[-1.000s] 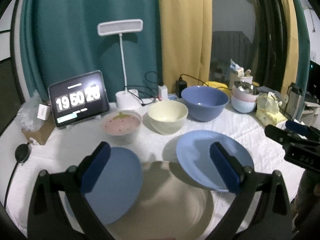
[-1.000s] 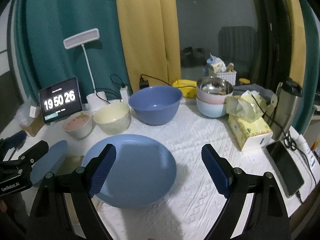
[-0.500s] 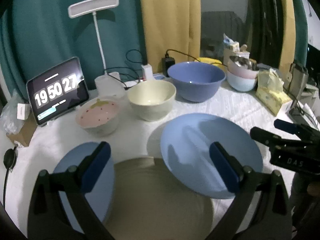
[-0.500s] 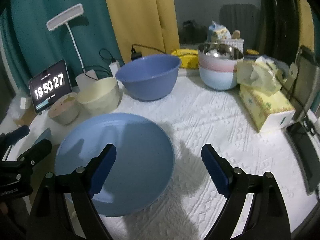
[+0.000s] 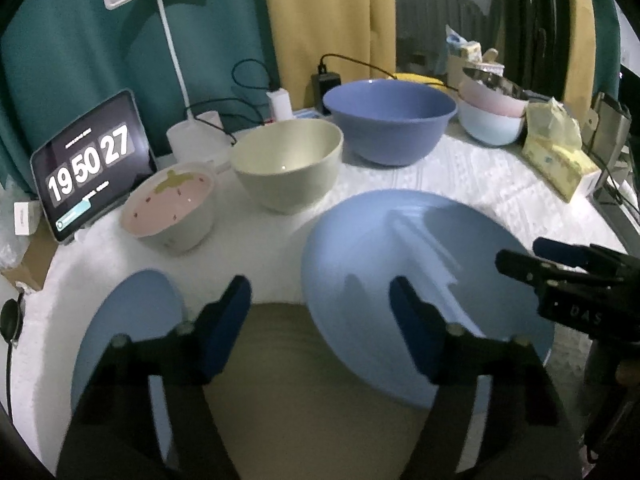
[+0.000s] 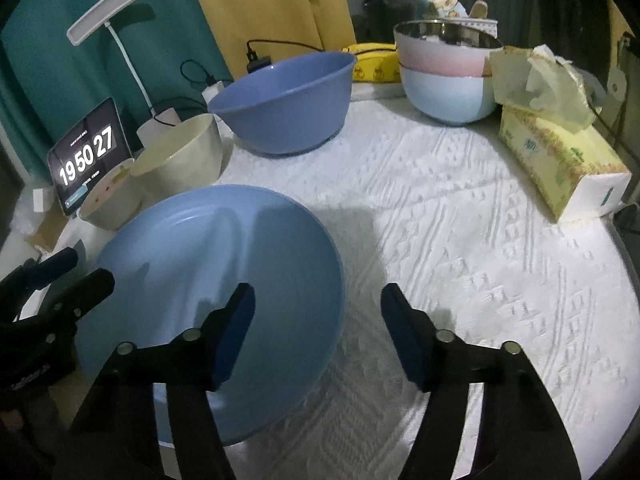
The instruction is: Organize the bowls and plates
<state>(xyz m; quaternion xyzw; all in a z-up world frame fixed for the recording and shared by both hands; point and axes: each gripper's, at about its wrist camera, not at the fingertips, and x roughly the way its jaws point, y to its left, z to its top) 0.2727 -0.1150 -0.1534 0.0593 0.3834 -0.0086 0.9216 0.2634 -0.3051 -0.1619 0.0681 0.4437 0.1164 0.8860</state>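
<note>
Both hand-held grippers dropped closer to the bench. Left hand-held gripper (image 5: 320,314) and right hand-held gripper (image 6: 318,320) jaws closing, nothing gripped yet. Big blue plate (image 6: 224,264) flat on bench (image 6: 460,240), under right gripper's left finger; likely next pick.
</note>
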